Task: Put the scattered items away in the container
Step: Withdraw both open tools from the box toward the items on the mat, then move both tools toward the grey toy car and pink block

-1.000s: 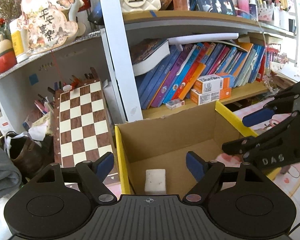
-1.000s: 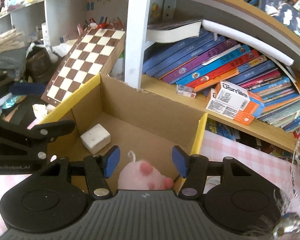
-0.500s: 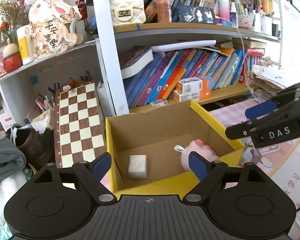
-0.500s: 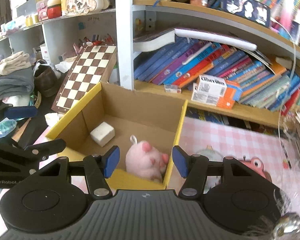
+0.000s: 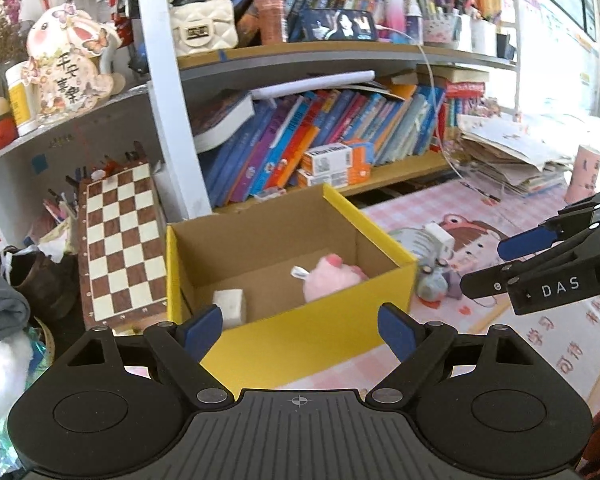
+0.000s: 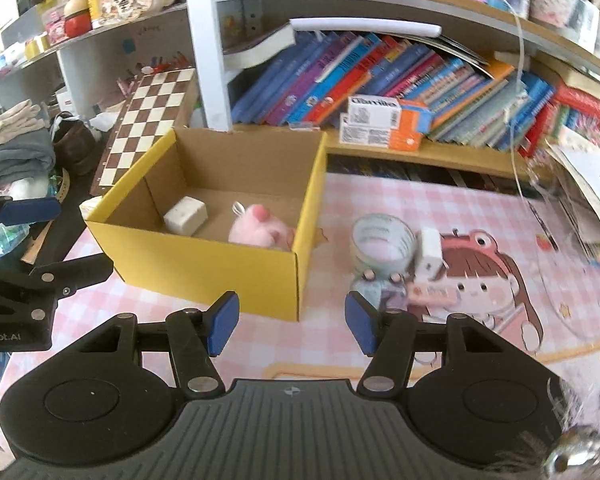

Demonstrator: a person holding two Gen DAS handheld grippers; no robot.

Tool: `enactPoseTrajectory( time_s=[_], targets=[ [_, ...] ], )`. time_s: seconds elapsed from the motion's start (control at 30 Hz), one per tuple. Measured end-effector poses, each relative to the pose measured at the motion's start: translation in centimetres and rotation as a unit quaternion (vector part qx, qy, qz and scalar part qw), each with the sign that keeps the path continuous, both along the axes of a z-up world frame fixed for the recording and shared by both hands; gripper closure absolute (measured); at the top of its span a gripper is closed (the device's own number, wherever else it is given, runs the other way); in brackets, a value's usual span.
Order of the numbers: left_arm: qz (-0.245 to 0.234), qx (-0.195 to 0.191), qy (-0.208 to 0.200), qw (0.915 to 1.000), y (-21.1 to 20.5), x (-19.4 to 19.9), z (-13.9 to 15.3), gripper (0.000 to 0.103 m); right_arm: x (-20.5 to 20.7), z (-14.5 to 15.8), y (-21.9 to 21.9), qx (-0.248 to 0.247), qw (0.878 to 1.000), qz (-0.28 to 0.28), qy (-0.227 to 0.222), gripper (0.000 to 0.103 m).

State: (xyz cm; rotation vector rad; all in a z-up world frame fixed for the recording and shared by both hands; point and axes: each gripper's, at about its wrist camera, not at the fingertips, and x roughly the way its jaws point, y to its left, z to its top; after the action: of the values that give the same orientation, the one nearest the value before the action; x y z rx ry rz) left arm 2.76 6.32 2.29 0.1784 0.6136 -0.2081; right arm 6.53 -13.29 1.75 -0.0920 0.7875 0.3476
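Observation:
A yellow cardboard box (image 5: 300,340) (image 6: 204,264) stands on the pink checked mat. Inside lie a white cube (image 5: 231,307) (image 6: 185,215) and a pink plush toy (image 5: 332,278) (image 6: 260,232). Right of the box lie a tape roll (image 6: 382,240), a white charger (image 6: 430,250) (image 5: 440,238), a small grey toy (image 6: 374,290) (image 5: 432,282) and a pink flat item (image 6: 432,294). My left gripper (image 5: 300,328) is open and empty in front of the box. My right gripper (image 6: 292,322) is open and empty, near the box's right front corner.
A bookshelf with leaning books (image 5: 320,132) stands behind the box. A chessboard (image 5: 120,240) leans at the left, next to a shoe (image 5: 40,280) and folded clothes (image 6: 16,148). A stack of papers (image 5: 512,160) lies at the back right.
Both grippers have pulled back and up from inside the box. The pink plush toy was let go by the right gripper and now lies in the box.

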Motion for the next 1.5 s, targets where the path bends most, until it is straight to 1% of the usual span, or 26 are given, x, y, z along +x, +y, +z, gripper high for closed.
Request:
enactPoseTrajectory(
  time_s=[0.1,0.17,0.33,0.4,0.47,0.63,0.7,0.87,0.97,1.1,1.43,1.47,1.5],
  targets=[
    [-0.006,0.000,0.008,1.0000,-0.4,-0.5,-0.2,0.016,-0.7,-0.3,-0.6,0.005,1.000,-0.011,0.003,0.046],
    [-0.001,-0.007,0.013,0.9999,-0.6,-0.6,-0.4,0.016,-1.1,-0.5,-0.8,0.007,1.000,-0.018,0.005,0.046],
    [0.013,-0.046,0.034,0.9983,-0.6,-0.9,-1.1,0.016,-2.1,-1.3,-1.4,0.010,0.999,-0.042,0.006,0.044],
    [0.019,-0.055,0.043,0.9974,-0.7,-0.9,-1.5,0.016,-2.6,-1.6,-1.6,0.007,0.999,-0.052,0.003,0.039],
    [0.027,-0.059,0.052,0.9965,-0.7,-0.9,-2.0,0.016,-3.1,-2.0,-1.8,0.003,0.998,-0.060,0.000,0.038],
    [0.034,-0.059,0.072,0.9951,-1.3,-0.6,-3.1,0.016,-3.5,-2.6,-2.5,0.001,0.997,-0.076,0.006,0.037],
    [0.031,-0.057,0.079,0.9947,-1.7,-0.5,-3.4,0.016,-3.6,-2.8,-2.8,0.001,0.997,-0.082,0.007,0.033],
    [0.019,-0.049,0.096,0.9940,-2.9,-0.2,-4.1,0.016,-3.5,-3.3,-3.5,0.002,0.995,-0.095,0.017,0.030],
    [0.015,-0.044,0.100,0.9939,-3.6,-0.1,-4.2,0.016,-3.4,-3.5,-3.8,-0.002,0.995,-0.102,0.020,0.022],
    [0.019,-0.042,0.105,0.9934,-4.0,0.2,-4.3,0.016,-3.2,-3.7,-4.3,-0.006,0.994,-0.105,0.022,0.020],
    [0.037,-0.038,0.120,0.9914,-5.1,0.6,-4.6,0.015,-2.4,-4.0,-5.3,-0.005,0.995,-0.090,0.029,0.019],
    [0.040,-0.037,0.121,0.9911,-5.2,0.7,-4.6,0.015,-2.3,-4.0,-5.4,-0.005,0.996,-0.088,0.030,0.019],
    [0.042,-0.035,0.123,0.9909,-5.4,0.7,-4.7,0.012,-2.2,-4.1,-5.6,-0.005,0.996,-0.086,0.031,0.019]
  ],
)
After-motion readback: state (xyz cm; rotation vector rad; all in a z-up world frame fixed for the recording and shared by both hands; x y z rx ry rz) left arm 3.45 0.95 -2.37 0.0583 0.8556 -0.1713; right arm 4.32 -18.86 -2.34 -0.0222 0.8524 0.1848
